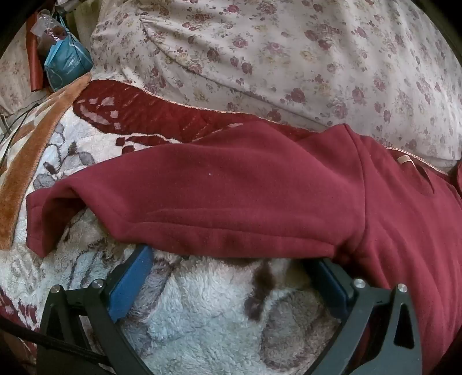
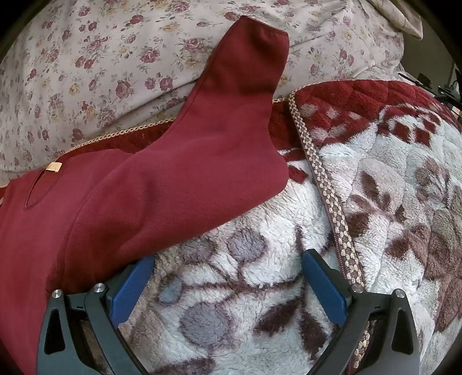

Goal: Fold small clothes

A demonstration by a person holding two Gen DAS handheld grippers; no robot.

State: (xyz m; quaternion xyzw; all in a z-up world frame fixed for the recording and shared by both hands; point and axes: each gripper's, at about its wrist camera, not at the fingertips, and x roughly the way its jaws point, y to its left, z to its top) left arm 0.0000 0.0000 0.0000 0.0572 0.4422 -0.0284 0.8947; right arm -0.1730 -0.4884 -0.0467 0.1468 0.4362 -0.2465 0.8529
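Right now a dark red top (image 1: 260, 196) lies spread on a fleecy patterned blanket (image 1: 202, 311), its neckline with a small tan label (image 1: 404, 159) toward the far side, next to a floral quilt (image 1: 288, 52). One sleeve (image 1: 187, 202) stretches out sideways in the left wrist view, its cuff (image 1: 43, 219) open and slightly raised off the blanket. The other sleeve (image 2: 231, 115) runs up and away in the right wrist view, its cuff (image 2: 260, 34) resting on the floral quilt.

The left gripper (image 1: 228, 268) has its blue fingers (image 1: 130, 282) spread wide apart, holding nothing — the tips sit at the lower edge of the sleeve, and both tips slip out of sight under the cloth. The right gripper (image 2: 228, 268) is likewise spread wide and holds nothing; its left finger (image 2: 132, 285) lies just beside the edge of the top's body, while the other finger (image 2: 323, 282) rests over bare blanket, near a braided trim (image 2: 326, 187) that crosses the fleece.

At the far left of the left wrist view — beyond the blanket's edge — a blue bag (image 1: 68, 65) stands beside some clear plastic wrapping (image 1: 46, 21).
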